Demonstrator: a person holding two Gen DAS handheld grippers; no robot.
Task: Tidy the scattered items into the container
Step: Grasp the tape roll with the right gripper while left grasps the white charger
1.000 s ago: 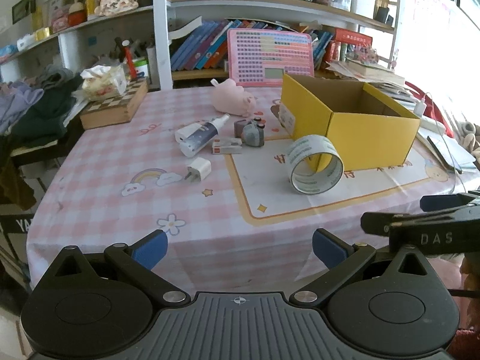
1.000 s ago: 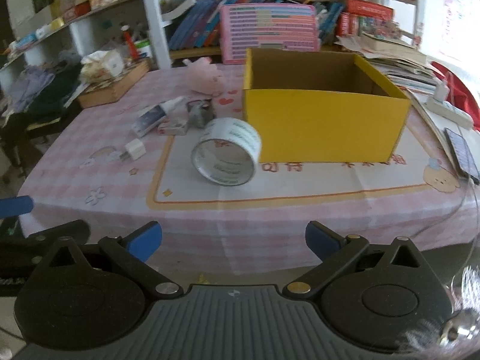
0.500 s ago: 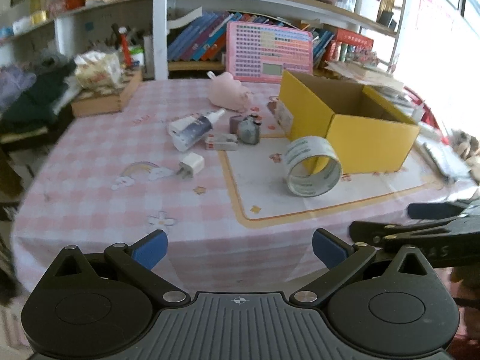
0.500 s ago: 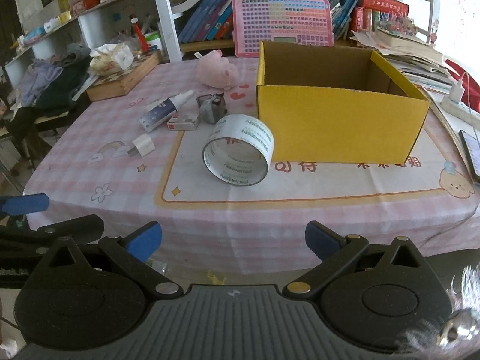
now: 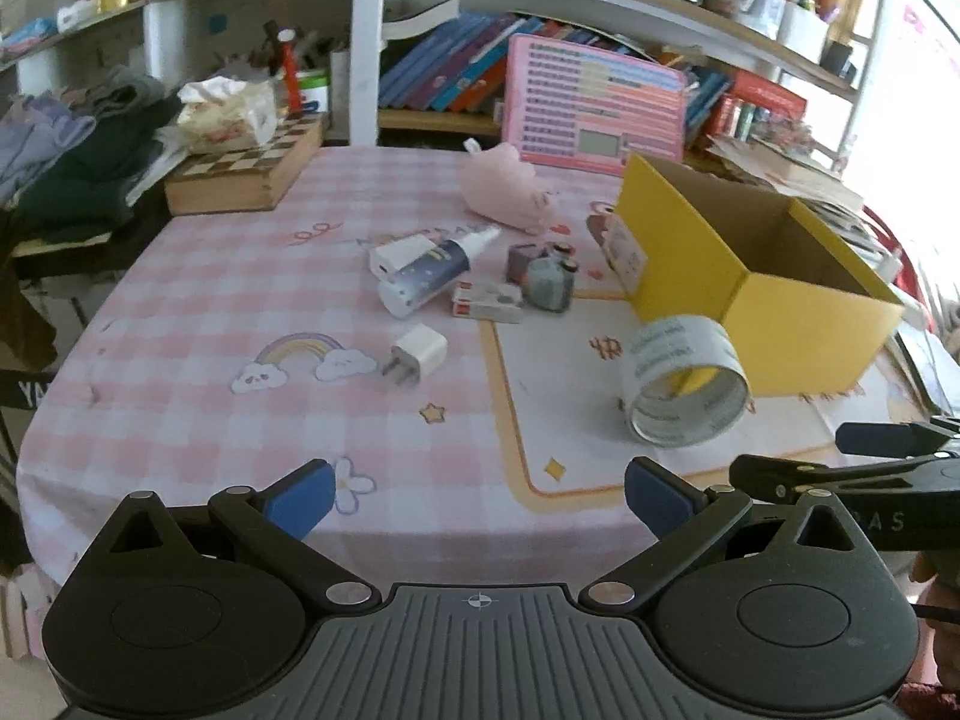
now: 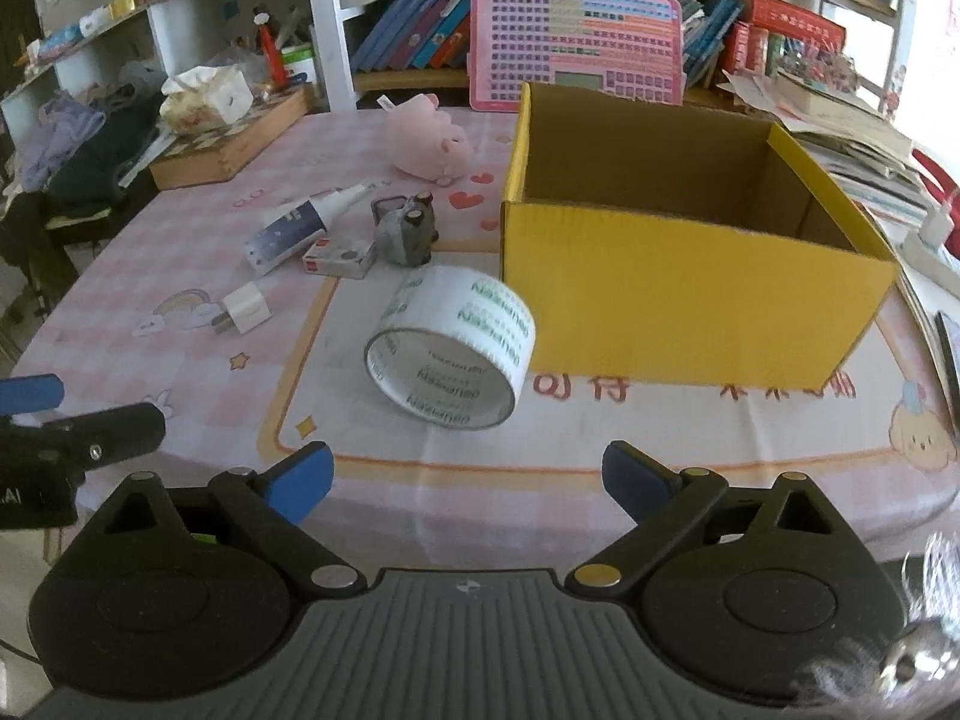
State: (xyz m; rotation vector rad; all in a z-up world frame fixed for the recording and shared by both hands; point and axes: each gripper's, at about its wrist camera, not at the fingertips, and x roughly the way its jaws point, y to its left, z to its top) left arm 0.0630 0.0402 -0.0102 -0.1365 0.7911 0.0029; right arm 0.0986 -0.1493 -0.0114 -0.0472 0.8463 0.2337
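Both grippers have moved in over the table edge [image 6: 420, 504] toward the tape roll [image 6: 453, 354]

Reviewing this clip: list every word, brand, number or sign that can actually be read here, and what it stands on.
"Nasaened", as far as it reads, repeated in green on the tape roll.
"AS", end of a cut-off word, on the right gripper body.
Orange characters on the tablecloth: not legible.
Label on the yellow box: too blurred.
Spray bottle, pink board, book spines: too small.

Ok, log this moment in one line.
phase: approach | left claw: open, empty | right claw: open, empty | nearest: tape roll | yellow box: looks empty
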